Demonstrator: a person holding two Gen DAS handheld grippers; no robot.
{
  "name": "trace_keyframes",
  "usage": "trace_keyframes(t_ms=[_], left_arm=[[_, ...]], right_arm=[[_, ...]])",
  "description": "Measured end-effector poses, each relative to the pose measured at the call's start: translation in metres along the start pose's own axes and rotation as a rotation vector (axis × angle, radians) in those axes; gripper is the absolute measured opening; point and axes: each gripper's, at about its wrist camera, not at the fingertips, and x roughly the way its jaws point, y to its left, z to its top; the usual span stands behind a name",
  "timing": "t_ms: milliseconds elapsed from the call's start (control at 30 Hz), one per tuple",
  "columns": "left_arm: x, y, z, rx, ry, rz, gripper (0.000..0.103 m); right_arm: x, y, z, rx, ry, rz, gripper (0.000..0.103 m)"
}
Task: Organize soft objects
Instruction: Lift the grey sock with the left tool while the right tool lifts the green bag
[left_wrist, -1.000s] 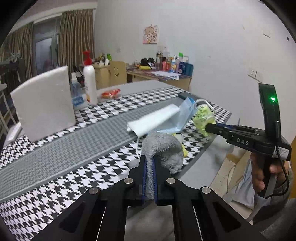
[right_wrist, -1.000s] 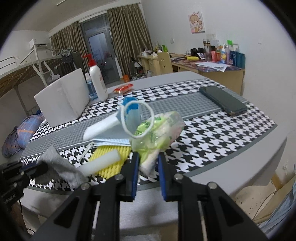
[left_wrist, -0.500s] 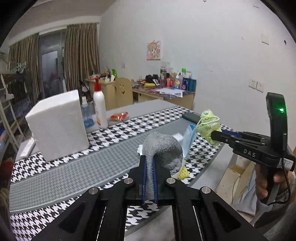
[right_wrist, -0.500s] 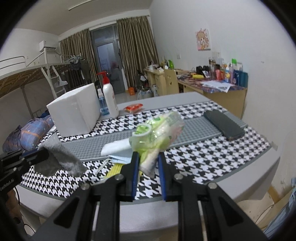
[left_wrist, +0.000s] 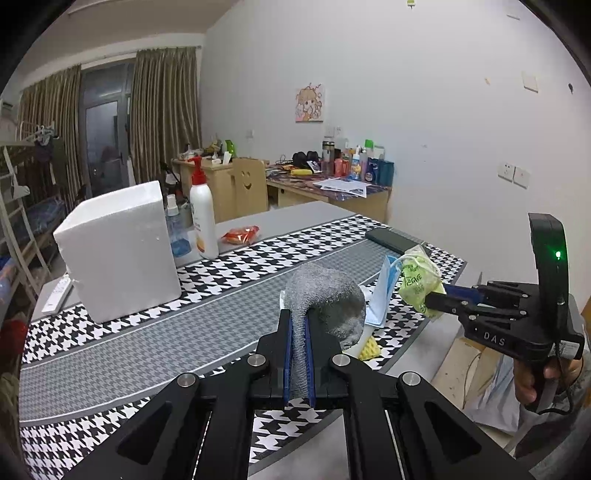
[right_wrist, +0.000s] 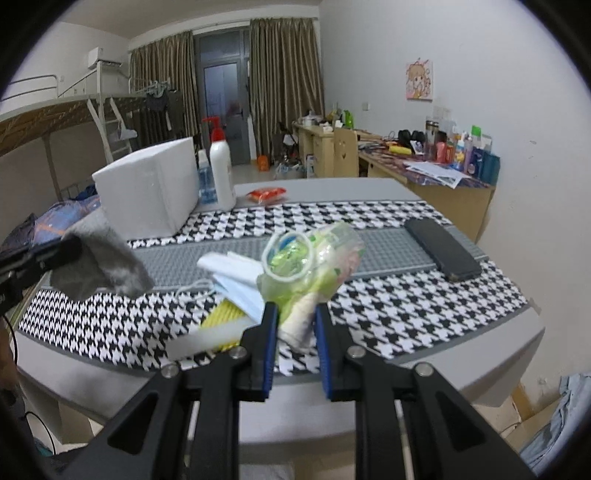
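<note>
My left gripper (left_wrist: 299, 323) is shut on a grey sock (left_wrist: 327, 301), which bulges over its tips above the table's near edge. From the right wrist view the sock (right_wrist: 105, 258) hangs at the left from that gripper (right_wrist: 68, 247). My right gripper (right_wrist: 295, 314) is shut on a green-printed clear tissue packet (right_wrist: 314, 258), held off the table; in the left wrist view the packet (left_wrist: 419, 284) and gripper (left_wrist: 430, 304) are at the right. A blue face mask (right_wrist: 238, 293) has its white ear loop caught around the packet. A yellow sponge (right_wrist: 221, 317) lies under the mask.
The houndstooth table mat (left_wrist: 110, 343) carries a white foam box (left_wrist: 118, 247) at the back left, a white pump bottle (left_wrist: 202, 221), a small blue bottle (left_wrist: 176, 232), a red snack packet (left_wrist: 242, 234) and a black phone (right_wrist: 443, 247) at the right. A hand (left_wrist: 532, 376) holds the right gripper.
The left gripper has risen with the sock. The right gripper has lifted the packet a little and rolled; the mask's loop has come up with it.
</note>
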Motion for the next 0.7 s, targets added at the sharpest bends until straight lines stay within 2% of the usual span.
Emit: trace_keyframes(t_ms=[500,700], left_arm=[[0.005,-0.007,-0.016,-0.007,0.024,0.0,0.006],[0.007,-0.007,-0.021,-0.011,0.034,0.002,0.006]], right_arm=[[0.009,-0.012,-0.036,0.038,0.092,0.005,0.023],[0.011,-0.024,-0.041,0.071,0.116,-0.046,0.023]])
